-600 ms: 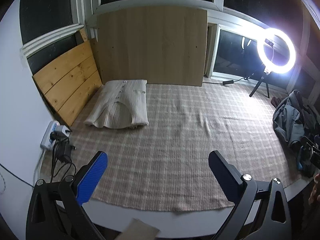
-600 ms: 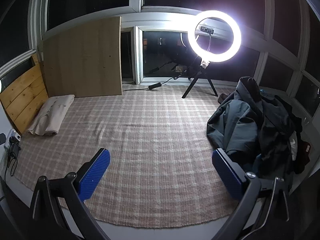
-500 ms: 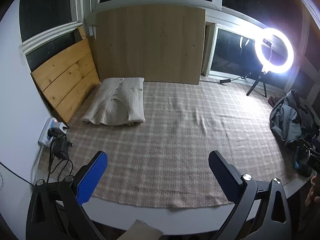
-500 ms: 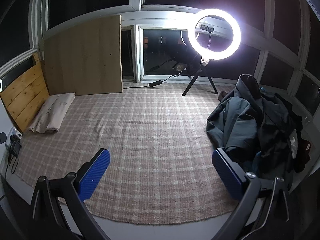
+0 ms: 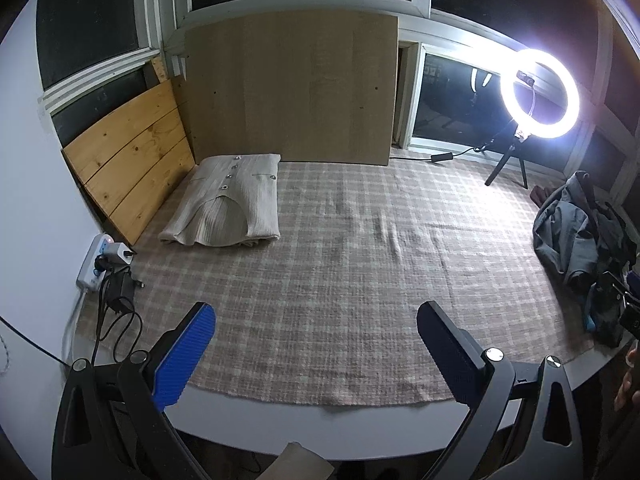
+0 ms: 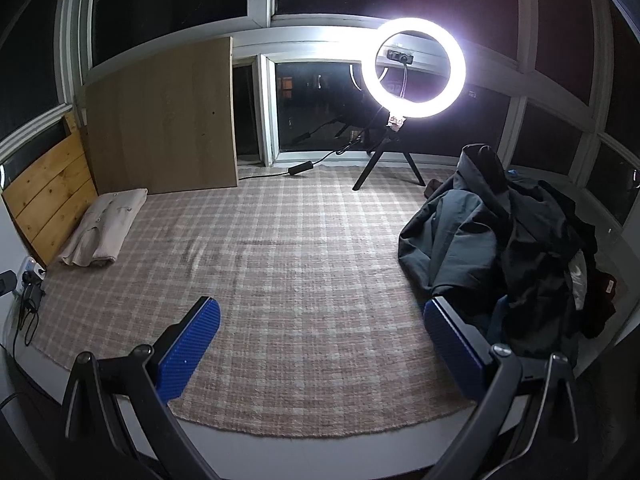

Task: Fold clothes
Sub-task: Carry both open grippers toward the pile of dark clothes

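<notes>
On the far left I see a white power strip [image 5: 93,265] with black plugs and cables at the edge of the plaid cloth [image 5: 340,272], and behind it a panel of pine planks [image 5: 128,160] that leans on the wall. Just beside the planks lies the folded cream garment [image 5: 230,208], with its buttons up, flat on the cloth in the far left corner; behind it stands a large light-brown board [image 5: 292,88]. My left gripper [image 5: 316,320] hangs above the near edge of the cloth with its jaws wide apart; between the blue pads there is only the cloth far below, so it holds nothing and touches nothing. The middle of the cloth is bare, with a few small wrinkles. Going to the right, my right gripper [image 6: 320,320] is also spread wide, it carries nothing, and it is above the near part of the same cloth. At the back a bright ring light [image 6: 414,68] stands on a small black tripod in front of the dark windows, and its cable runs to the left along the floor. On the far right there is a heap of dark clothes [image 6: 500,248], grey-green and black, not folded; it lies on the right edge of the cloth, near the right finger of my right gripper, but I cannot tell whether they touch. At the right border of the left wrist view I see a few fingertips of a hand [image 5: 628,380].
</notes>
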